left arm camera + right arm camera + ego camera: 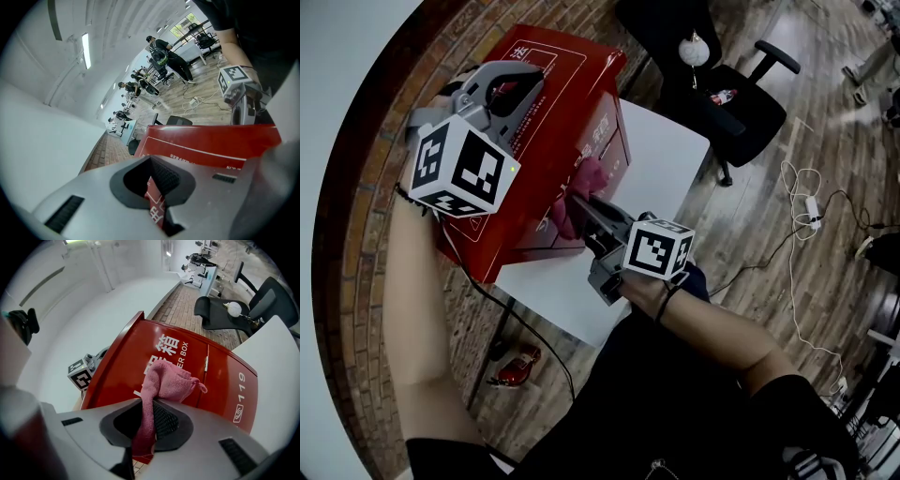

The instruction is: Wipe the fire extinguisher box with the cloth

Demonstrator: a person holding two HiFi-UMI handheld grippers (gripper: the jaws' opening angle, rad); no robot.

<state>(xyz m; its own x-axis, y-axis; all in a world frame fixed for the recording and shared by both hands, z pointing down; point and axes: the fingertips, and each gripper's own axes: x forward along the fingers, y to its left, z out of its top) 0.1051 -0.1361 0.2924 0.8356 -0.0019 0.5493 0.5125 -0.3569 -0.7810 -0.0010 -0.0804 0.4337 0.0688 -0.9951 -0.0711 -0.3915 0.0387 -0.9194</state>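
Standing upright on the white table [670,155], the red fire extinguisher box [558,117] fills the 11 o'clock part of the head view, its printed front door turned toward the person. The pink cloth [171,380] lies bunched against that door, just beside the hinge line and the white lettering. One fold of it runs back between the jaws of the right hand-held gripper [149,411]. Those jaws are closed tight on the cloth, and the gripper points roughly level at the box front.

At the 10 o'clock corner of the box top sits the left hand-held gripper [517,82], angled downward with its marker cube toward the person. Its jaws are drawn together, leaving only a narrow slit. In the left gripper view a sliver of red box surface with white print shows through that slit. Whether the pads actually pinch any part of the box cannot be told.

Outward from the box, the table's bare white top spreads toward 3 o'clock. A black office chair [736,108] stands at 1 o'clock, a small white thing resting on its seat. Pale cables [811,211] trail over the wooden floor at 3 o'clock, and brick-patterned floor [366,281] runs along the 9 o'clock side.
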